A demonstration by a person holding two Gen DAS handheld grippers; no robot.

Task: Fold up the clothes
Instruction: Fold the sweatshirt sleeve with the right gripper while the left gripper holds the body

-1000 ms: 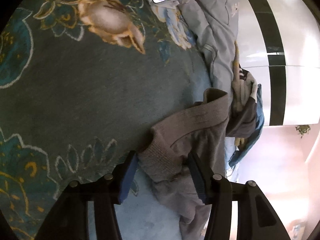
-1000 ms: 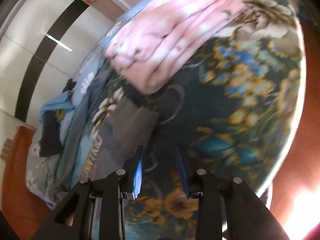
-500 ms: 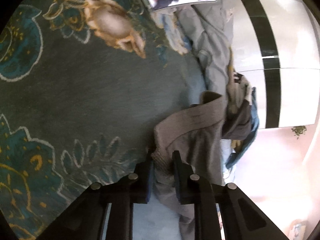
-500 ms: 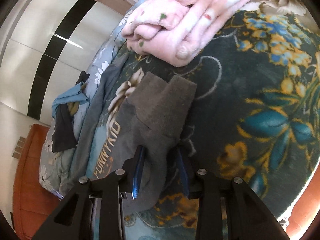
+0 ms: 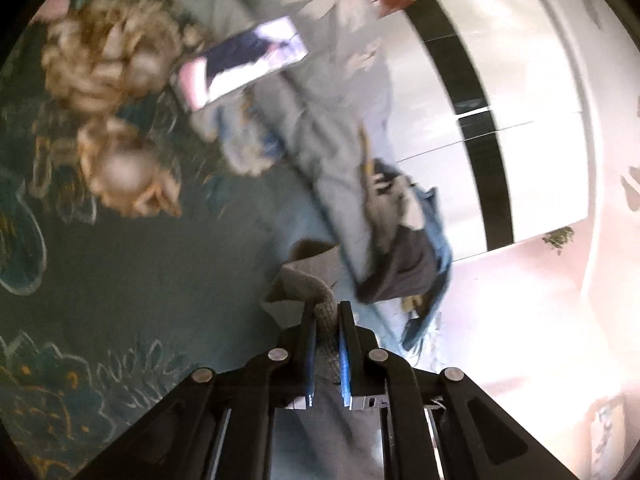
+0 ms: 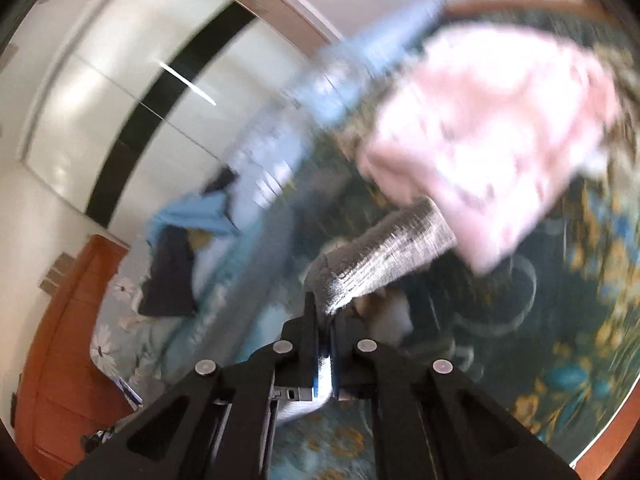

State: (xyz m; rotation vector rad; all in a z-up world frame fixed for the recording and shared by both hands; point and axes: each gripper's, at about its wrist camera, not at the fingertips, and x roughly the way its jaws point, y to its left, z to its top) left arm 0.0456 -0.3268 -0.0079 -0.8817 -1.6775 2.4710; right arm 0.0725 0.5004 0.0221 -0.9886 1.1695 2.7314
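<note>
- Left wrist view: the left gripper (image 5: 325,322) has its jaws closed on a bunched edge of a grey knitted garment (image 5: 310,280), which rises from a dark green blanket (image 5: 168,264) patterned with large cream and gold flowers.
- Behind the garment, a heap of dark and blue clothes (image 5: 404,248) lies on a pale grey floral sheet (image 5: 320,92) near the bed's edge.
- A phone (image 5: 240,62) with a lit screen rests where the sheet meets the blanket, well apart from the gripper.
- A white wardrobe (image 5: 516,80) with a black stripe fills the background; the picture is blurred.
- Right wrist view: the right gripper (image 6: 325,334) has its jaws clamped on another edge of the same grey knitted garment (image 6: 384,256), which is lifted and stretches away toward the upper right.
- A pink folded blanket (image 6: 488,136) sits on the green blanket just beyond the garment's far end; whether they touch is unclear in the blur.
- At left, the heap of clothes (image 6: 180,240) lies near a wooden headboard (image 6: 60,340).
</note>
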